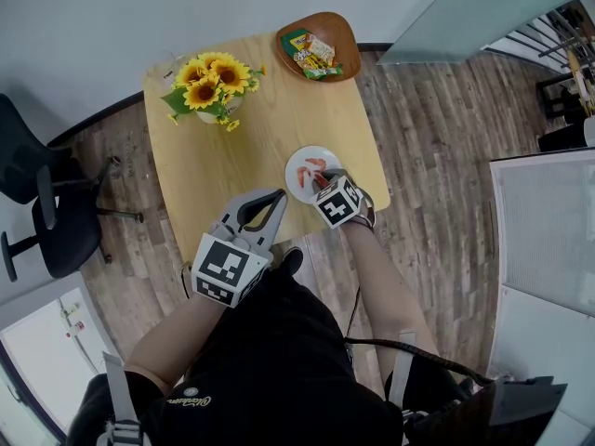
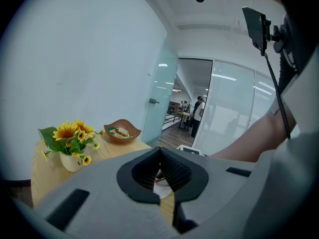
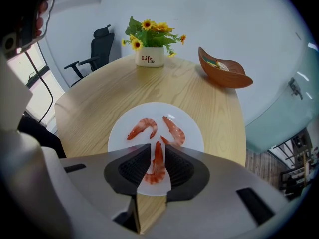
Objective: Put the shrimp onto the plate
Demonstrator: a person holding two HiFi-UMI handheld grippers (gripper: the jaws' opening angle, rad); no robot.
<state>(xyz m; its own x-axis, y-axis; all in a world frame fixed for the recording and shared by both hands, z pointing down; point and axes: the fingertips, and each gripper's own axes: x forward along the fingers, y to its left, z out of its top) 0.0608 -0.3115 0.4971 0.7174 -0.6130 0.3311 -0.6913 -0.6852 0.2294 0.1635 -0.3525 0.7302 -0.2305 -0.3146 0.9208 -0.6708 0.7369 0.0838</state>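
A white plate [image 3: 194, 133] lies near the front edge of the round wooden table [image 1: 279, 110]. Two orange shrimp [image 3: 142, 127] [image 3: 174, 130] rest side by side on it. A third shrimp [image 3: 156, 166] sits lengthwise between the jaws of my right gripper [image 3: 157, 146], which is shut on it just above the plate's near half. From the head view the right gripper [image 1: 321, 182] hangs over the plate [image 1: 299, 161]. My left gripper [image 1: 279, 195] is shut and holds nothing, left of the plate over the table edge. A sliver of plate [image 2: 162, 185] shows behind its touching jaws.
A white vase of sunflowers [image 1: 212, 86] stands at the table's far left. A wooden bowl of wrapped snacks [image 1: 318, 35] sits at the far right. A black office chair [image 1: 46, 212] stands left of the table, and a glass door [image 3: 289, 108] is on the right.
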